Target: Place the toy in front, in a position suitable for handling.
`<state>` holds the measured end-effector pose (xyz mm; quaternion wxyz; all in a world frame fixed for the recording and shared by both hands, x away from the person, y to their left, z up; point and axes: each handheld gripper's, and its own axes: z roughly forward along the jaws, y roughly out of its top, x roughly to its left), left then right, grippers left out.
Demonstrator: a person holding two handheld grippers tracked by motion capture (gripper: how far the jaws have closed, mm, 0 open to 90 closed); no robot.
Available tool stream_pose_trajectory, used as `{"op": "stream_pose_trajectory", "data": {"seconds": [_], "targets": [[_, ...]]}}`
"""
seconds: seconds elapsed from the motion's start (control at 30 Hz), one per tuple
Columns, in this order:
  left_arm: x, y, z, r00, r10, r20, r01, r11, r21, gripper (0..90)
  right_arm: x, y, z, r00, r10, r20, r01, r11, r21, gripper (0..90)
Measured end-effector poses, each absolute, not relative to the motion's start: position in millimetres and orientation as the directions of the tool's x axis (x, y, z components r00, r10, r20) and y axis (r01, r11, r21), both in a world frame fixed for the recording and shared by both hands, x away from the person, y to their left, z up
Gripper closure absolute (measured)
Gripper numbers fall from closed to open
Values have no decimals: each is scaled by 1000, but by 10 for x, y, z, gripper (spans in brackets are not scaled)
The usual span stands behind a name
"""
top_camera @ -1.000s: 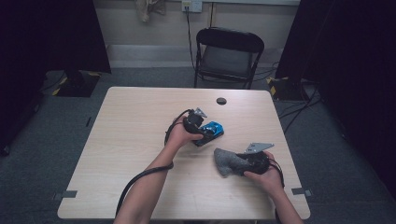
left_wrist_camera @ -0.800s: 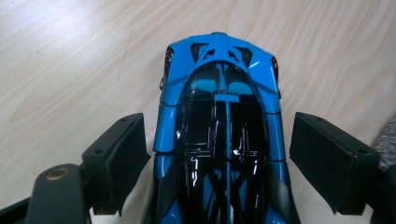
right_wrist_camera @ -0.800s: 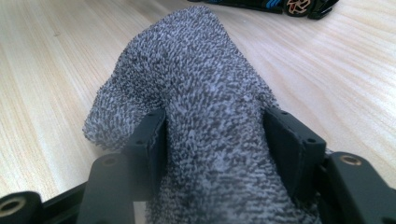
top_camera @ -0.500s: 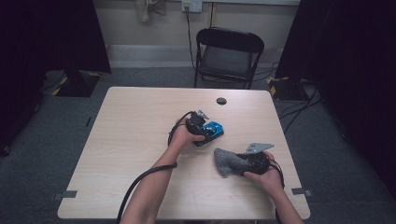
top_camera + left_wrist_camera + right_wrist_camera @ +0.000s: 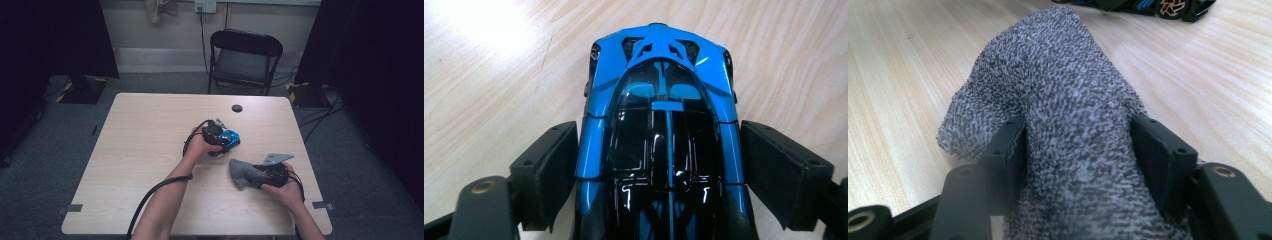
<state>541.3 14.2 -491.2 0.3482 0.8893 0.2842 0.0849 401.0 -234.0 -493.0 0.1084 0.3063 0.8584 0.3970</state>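
A blue and black toy car (image 5: 659, 65) stands on the pale wooden table (image 5: 150, 130), right of centre. My left gripper (image 5: 659, 132) straddles it from behind, a pad pressed against each side of the body. From above, the left gripper (image 5: 222, 140) sits in the person's left hand with the toy car (image 5: 233, 137) poking out to the right. Nearer the front right, my right gripper (image 5: 260, 176) is shut on a bunched grey knitted cloth (image 5: 244, 172). Seen from the gripper itself, the grey cloth (image 5: 1058, 65) bulges up between the jaws of the right gripper (image 5: 1080, 129).
A small black round object (image 5: 237, 108) lies near the table's far edge. A black folding chair (image 5: 245, 60) stands behind the table. A black cable (image 5: 150, 197) runs along the left forearm to the front edge.
The left forearm has swung slightly. Both grippers, the car and the cloth stay where they were.
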Motion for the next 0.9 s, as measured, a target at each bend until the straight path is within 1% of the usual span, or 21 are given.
{"op": "stream_pose_trajectory", "data": {"seconds": [0.07, 0.2, 0.77, 0.9], "targets": [[5413, 135, -4929, 823, 566, -48, 444, -588, 676, 172, 4009, -2338, -4931, -788, 613, 58, 441, 497, 747, 414], [5401, 131, -4936, 838, 546, -14, 411, -613, 675, 182, 4006, -2337, -4931, -789, 612, 55, 439, 498, 748, 414], [5386, 145, -4935, 837, 547, -14, 412, -612, 674, 184, 4013, -2343, -4937, -786, 614, 65, 445, 491, 749, 413], [5382, 155, -4929, 831, 555, -24, 425, -607, 672, 183, 4013, -2344, -4936, -787, 614, 65, 445, 491, 749, 413]]}}
